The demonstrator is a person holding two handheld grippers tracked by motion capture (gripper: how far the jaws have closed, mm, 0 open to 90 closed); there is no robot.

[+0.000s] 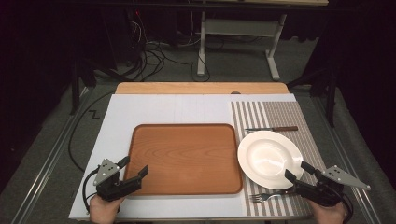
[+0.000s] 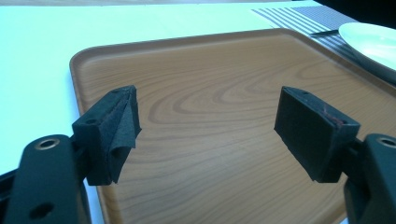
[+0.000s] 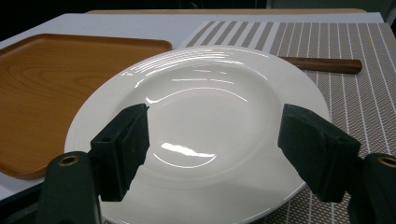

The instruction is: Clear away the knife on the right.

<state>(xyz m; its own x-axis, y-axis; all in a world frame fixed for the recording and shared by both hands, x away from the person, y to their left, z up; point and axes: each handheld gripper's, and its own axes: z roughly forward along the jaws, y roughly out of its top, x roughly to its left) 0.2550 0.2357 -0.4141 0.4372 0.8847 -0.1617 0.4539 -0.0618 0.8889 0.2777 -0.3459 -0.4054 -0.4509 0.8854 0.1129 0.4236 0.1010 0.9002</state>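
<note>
Plate (image 1: 269, 157), white, sits on the striped placemat (image 1: 280, 114) at table right, its left rim just beside the wooden tray (image 1: 185, 158). My right gripper (image 1: 295, 171) hovers at the plate's near-right rim, jaws spread wide, nothing between them; in the right gripper view the plate (image 3: 201, 121) lies between and beyond the pads. Fork (image 1: 266, 197) lies on the mat near the plate's front edge; knife (image 1: 272, 129) with wooden handle lies just behind the plate. My left gripper (image 1: 134, 169) hangs over the tray's near-left corner, jaws parted, empty; tray (image 2: 210, 102) bare beneath it.
</note>
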